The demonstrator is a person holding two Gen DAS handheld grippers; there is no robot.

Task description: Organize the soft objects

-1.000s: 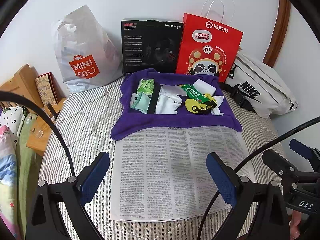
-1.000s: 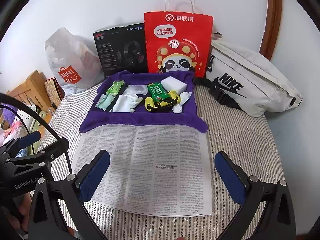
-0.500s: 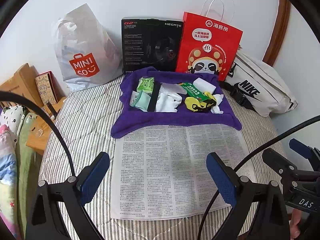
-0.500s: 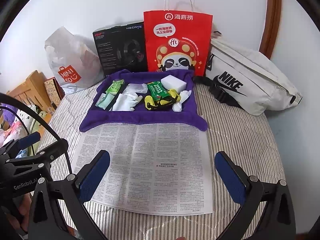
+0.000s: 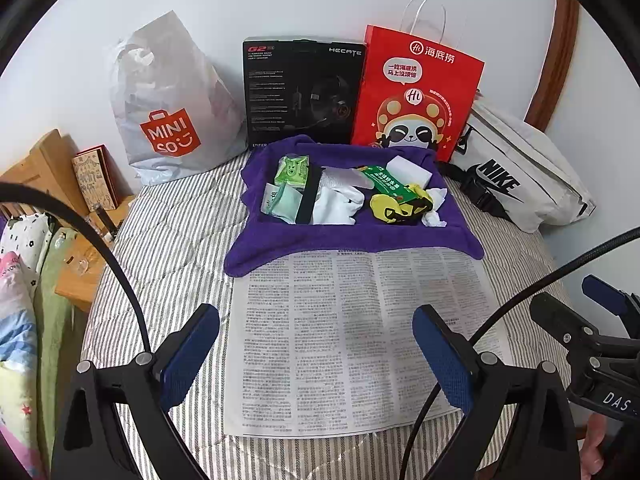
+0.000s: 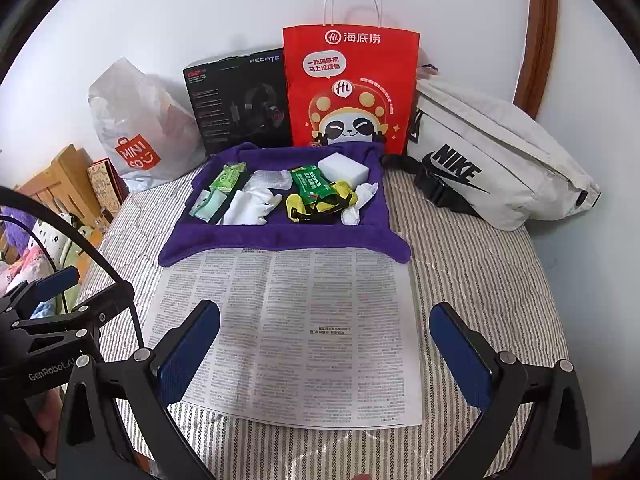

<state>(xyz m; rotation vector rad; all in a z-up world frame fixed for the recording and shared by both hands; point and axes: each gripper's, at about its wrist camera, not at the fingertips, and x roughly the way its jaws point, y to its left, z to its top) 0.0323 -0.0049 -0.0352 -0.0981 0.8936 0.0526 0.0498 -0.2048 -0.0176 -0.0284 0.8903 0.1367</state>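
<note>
Soft objects (image 5: 340, 196) on purple towel (image 5: 352, 240); striped bed (image 5: 168, 240), white wall (image 5: 280, 0).

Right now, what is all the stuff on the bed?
Towel: one, purple, middle, under the small things.
Sponge block: one, white, back of towel.
Green packets: several, on towel.
Gloves: white, on towel.
Yellow item: one, on towel.
Newspaper: one sheet, white, nearest.
Paper bag: one, red, against wall.
Box: one, black, left of red bag.
Plastic bag: one, grey, far left.
Nike bag: one, white, right.
Left gripper: open, empty.
Right gripper: open, empty.
</note>
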